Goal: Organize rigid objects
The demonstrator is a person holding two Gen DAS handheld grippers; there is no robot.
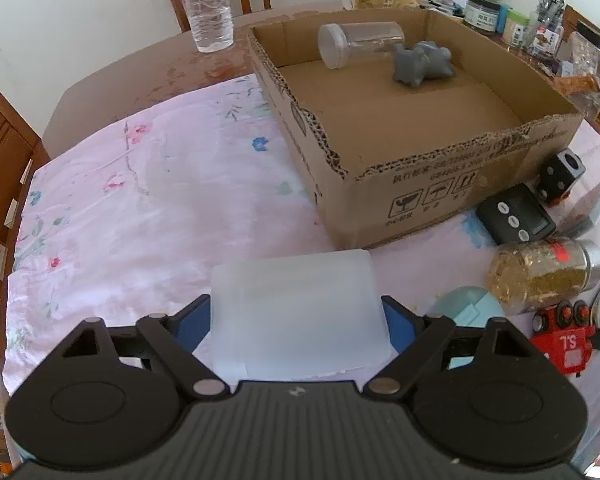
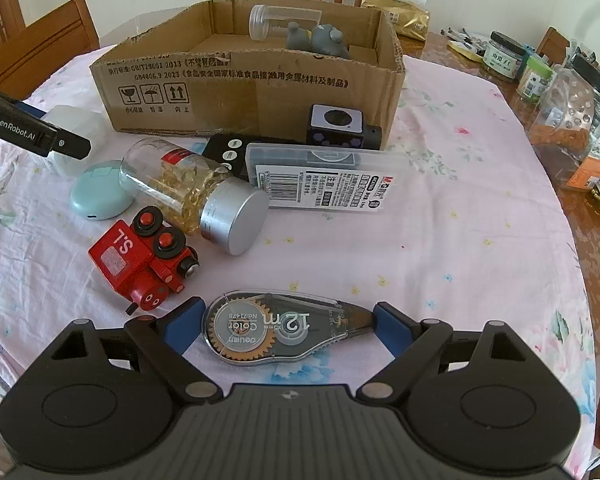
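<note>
The left gripper (image 1: 298, 316) stood fairly wide with a translucent white box (image 1: 296, 312) between its blue pads, both pads touching the box's sides on the floral cloth (image 1: 140, 200). At one o'clock from it lay the cardboard box (image 1: 420, 184), holding a clear jar (image 1: 356, 44) on its side and a grey toy animal (image 1: 420, 62) at the far end.

The right gripper (image 2: 286, 330) was also wide, straddling a correction tape dispenser (image 2: 284, 330); the pads sat at its ends, though contact could not be confirmed. At eleven o'clock lay a red toy train (image 2: 140, 260), beyond it a capsule jar (image 2: 196, 196) on its side, then a flat plastic case (image 2: 324, 180).
</note>
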